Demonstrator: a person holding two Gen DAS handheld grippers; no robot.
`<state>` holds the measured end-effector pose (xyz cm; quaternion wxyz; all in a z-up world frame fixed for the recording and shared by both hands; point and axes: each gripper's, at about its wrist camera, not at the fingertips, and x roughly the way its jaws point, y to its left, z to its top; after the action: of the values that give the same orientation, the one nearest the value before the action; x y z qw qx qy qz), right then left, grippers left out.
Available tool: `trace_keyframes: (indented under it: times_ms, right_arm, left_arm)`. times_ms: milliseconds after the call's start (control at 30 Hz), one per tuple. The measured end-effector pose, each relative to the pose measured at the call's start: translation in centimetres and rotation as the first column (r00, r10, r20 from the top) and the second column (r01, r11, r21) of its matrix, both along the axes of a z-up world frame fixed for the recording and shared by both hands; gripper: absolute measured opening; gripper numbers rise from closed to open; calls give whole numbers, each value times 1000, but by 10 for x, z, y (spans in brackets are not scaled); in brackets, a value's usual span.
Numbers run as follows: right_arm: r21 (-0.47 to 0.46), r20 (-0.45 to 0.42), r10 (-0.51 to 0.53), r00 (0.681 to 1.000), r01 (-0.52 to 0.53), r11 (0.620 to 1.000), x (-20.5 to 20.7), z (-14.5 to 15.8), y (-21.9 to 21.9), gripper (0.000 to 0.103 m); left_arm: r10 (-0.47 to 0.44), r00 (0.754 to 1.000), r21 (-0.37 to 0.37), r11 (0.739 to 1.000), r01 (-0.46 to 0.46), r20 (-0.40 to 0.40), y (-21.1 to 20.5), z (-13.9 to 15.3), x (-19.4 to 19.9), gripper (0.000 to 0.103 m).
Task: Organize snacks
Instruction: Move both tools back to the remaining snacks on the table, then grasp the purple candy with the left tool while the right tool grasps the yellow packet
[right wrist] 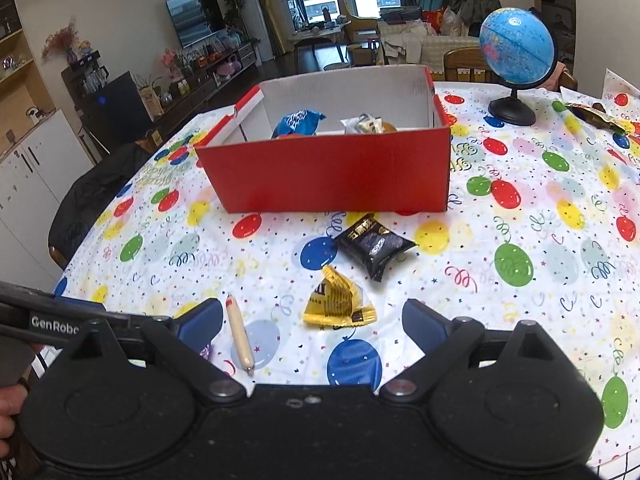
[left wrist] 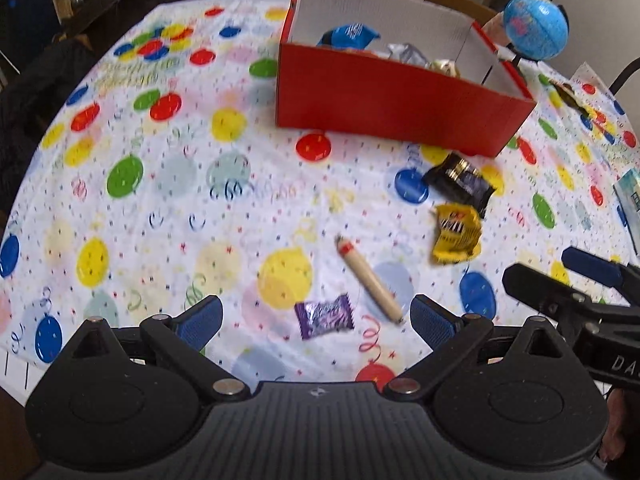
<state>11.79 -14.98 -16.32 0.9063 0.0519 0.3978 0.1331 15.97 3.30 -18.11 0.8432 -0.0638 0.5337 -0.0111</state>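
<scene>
A red box (left wrist: 384, 108) (right wrist: 332, 176) stands on the balloon-print tablecloth and holds a blue packet (left wrist: 348, 35) (right wrist: 298, 122) and silver packets (left wrist: 404, 54) (right wrist: 362, 124). In front of it lie a black packet (left wrist: 460, 178) (right wrist: 374, 244), a yellow packet (left wrist: 456, 234) (right wrist: 338, 300), a beige sausage stick (left wrist: 370, 280) (right wrist: 239, 332) and a purple candy (left wrist: 325, 316). My left gripper (left wrist: 316, 316) is open, with the purple candy between its fingers. My right gripper (right wrist: 312, 320) is open above the yellow packet; it also shows in the left wrist view (left wrist: 568, 276).
A blue globe (left wrist: 535, 26) (right wrist: 517, 50) on a black stand sits behind the box to the right. A dark-green wrapper (right wrist: 592, 116) lies at the far right edge. A printed card (left wrist: 630, 200) lies at the right. Chairs stand around the table.
</scene>
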Motion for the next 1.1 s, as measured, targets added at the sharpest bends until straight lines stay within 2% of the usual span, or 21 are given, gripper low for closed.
trace_keyframes:
  times_ms: [200, 367, 600, 933, 1100]
  right_arm:
    - [0, -29, 7, 1000, -7, 1000, 5, -11, 4, 96]
    - [-19, -42, -1, 999, 0, 1000, 11, -20, 7, 95]
    - [-51, -60, -35, 998, 32, 998, 22, -35, 9, 93]
    - [-100, -89, -8, 996, -1, 995, 46, -53, 21, 81]
    - [-124, -87, 0, 996, -11, 992, 58, -57, 27, 80]
  left_arm:
    - [16, 998, -31, 999, -19, -66, 6, -16, 2, 101]
    - [27, 994, 1, 1000, -27, -103, 6, -29, 6, 101]
    - [21, 997, 16, 1000, -20, -81, 6, -40, 9, 101]
    - [-13, 998, -47, 999, 10, -69, 5, -51, 14, 100]
    - [17, 998, -75, 997, -22, -62, 13, -56, 15, 98]
